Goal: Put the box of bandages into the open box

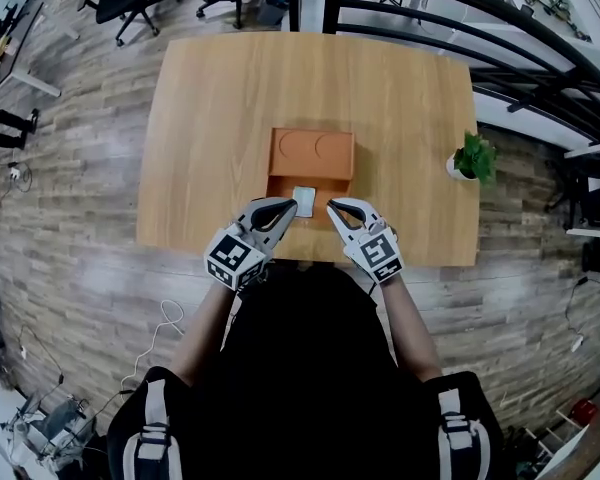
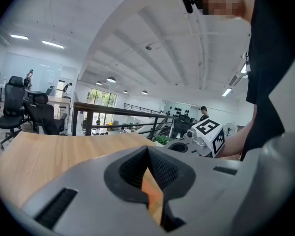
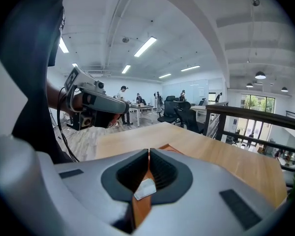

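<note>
The bandage box [image 1: 303,200] lies inside the open box [image 1: 283,150], so the task looks done. The left tongs [image 1: 291,210] and right tongs [image 1: 332,209] are pressed together, empty.

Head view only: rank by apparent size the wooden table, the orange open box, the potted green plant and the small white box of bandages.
1. light wooden table
2. orange open box
3. potted green plant
4. small white box of bandages
The plant rises towards the camera, so its lead over the bandages is less sure.
</note>
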`<state>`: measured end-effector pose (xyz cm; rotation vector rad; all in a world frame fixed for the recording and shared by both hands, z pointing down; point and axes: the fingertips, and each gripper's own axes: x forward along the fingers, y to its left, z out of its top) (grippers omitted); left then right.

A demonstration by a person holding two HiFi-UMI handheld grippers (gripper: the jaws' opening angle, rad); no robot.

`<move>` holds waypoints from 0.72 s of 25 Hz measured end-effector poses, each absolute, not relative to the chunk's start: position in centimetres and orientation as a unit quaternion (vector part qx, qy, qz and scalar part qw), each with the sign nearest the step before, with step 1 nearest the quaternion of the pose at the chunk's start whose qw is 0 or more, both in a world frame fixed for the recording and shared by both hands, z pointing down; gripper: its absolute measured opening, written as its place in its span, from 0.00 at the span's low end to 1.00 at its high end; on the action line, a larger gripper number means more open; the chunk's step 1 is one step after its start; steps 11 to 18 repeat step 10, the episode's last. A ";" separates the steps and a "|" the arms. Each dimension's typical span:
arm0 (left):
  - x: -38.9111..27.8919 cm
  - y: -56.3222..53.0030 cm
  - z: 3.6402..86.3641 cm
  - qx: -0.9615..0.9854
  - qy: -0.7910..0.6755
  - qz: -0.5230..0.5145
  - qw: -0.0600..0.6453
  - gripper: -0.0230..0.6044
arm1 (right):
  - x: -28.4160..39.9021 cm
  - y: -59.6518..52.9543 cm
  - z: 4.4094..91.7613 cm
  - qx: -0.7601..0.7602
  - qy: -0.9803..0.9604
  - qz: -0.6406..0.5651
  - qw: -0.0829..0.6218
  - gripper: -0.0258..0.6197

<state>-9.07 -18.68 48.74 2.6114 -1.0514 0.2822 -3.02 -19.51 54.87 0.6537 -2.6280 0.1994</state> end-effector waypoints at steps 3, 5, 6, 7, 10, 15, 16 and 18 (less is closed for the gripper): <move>-8.4 -18.3 48.7 0.909 -0.375 0.101 0.153 0.07 | -2.3 -19.1 54.9 0.226 -0.949 0.068 0.211 0.08; -8.0 -18.0 48.7 0.906 -0.380 0.100 0.154 0.07 | -1.8 -18.9 55.0 0.221 -0.950 0.066 0.210 0.08; -7.8 -17.8 48.7 0.905 -0.383 0.101 0.153 0.07 | -1.5 -18.8 55.0 0.220 -0.951 0.065 0.210 0.08; -7.7 -17.5 48.7 0.904 -0.385 0.102 0.152 0.07 | -1.3 -18.6 55.1 0.219 -0.951 0.065 0.209 0.08; -7.1 -16.8 48.8 0.902 -0.392 0.105 0.150 0.07 | -0.5 -18.2 55.1 0.216 -0.952 0.063 0.207 0.08; -7.1 -16.8 48.8 0.902 -0.392 0.105 0.150 0.07 | -0.5 -18.2 55.1 0.216 -0.952 0.063 0.207 0.08; -7.1 -16.8 48.8 0.902 -0.392 0.105 0.150 0.07 | -0.5 -18.2 55.1 0.216 -0.952 0.063 0.207 0.08; -7.1 -16.8 48.8 0.902 -0.392 0.105 0.150 0.07 | -0.5 -18.2 55.1 0.216 -0.952 0.063 0.207 0.08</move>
